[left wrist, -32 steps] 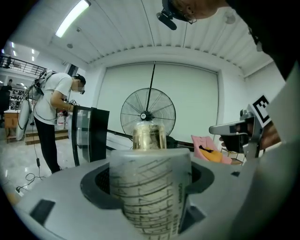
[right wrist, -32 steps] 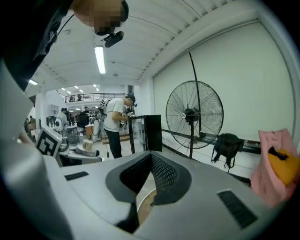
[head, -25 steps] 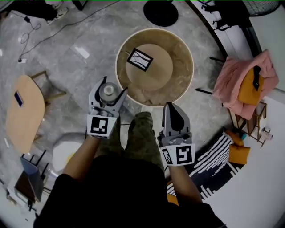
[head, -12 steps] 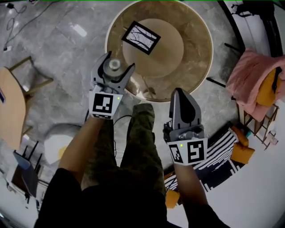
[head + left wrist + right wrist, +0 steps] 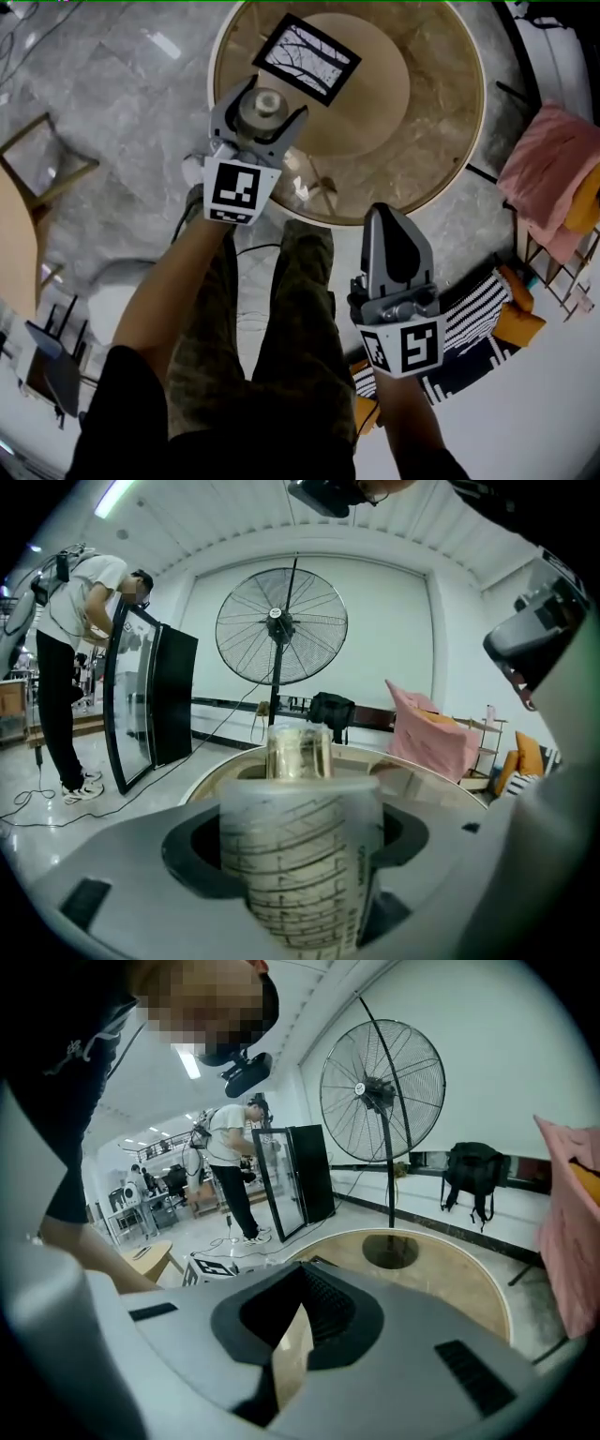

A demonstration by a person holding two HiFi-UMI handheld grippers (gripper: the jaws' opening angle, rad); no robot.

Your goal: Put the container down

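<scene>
Head view: toward 11 o'clock, the left gripper [image 5: 272, 98] hangs over the round table's [image 5: 441, 141] near rim, clamped on the container [image 5: 262, 105]. The right gripper [image 5: 388, 223] is at 4 o'clock, off the table.

Left gripper view: the jaws squeeze the upright, translucent container (printed measuring lines show).

Right gripper view: the jaws are together with nothing between them.

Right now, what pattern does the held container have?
The container is translucent with dark graduation lines; left gripper view shows it best.

Bright even indoor light, fisheye-bent edges, blurred foreground.
</scene>
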